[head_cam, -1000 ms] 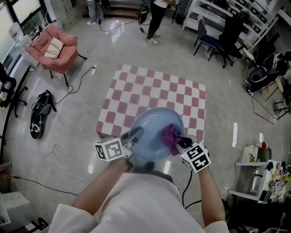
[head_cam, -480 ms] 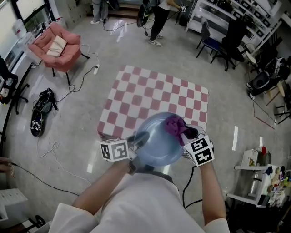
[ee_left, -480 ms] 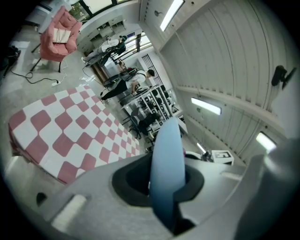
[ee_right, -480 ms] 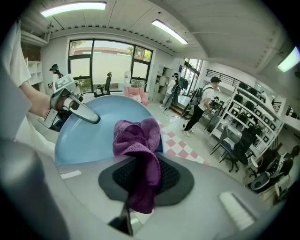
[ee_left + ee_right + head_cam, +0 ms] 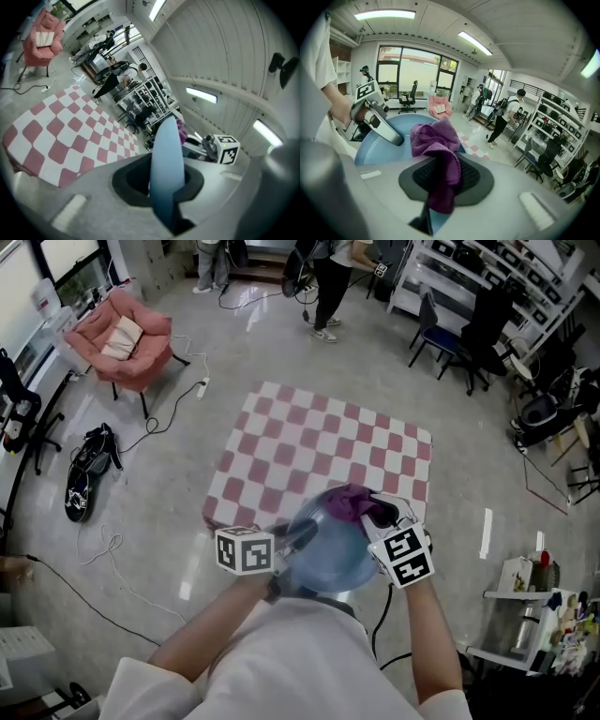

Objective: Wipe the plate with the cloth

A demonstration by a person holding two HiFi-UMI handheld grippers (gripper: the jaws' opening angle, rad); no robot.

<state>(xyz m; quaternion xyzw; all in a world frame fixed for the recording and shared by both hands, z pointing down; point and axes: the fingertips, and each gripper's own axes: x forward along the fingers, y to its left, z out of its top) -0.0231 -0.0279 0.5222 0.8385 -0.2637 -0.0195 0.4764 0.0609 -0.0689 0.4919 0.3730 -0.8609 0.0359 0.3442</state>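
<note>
Since the earlier frames the plate (image 5: 328,545) is being tipped more steeply, and the cloth (image 5: 349,502) is being carried from the plate's right side up to its far rim. The plate is being held in the air over the near edge of the checked table (image 5: 319,442), close to the person's chest. Its rim is being clamped edge-on between the jaws of the left gripper (image 5: 292,532), which are being closed tight on it. The purple cloth is being pinched by the right gripper (image 5: 377,514), its jaws nearly together on the fabric; a bunched part is being pressed to the plate's blue face, and a tail is hanging between the jaws.
</note>
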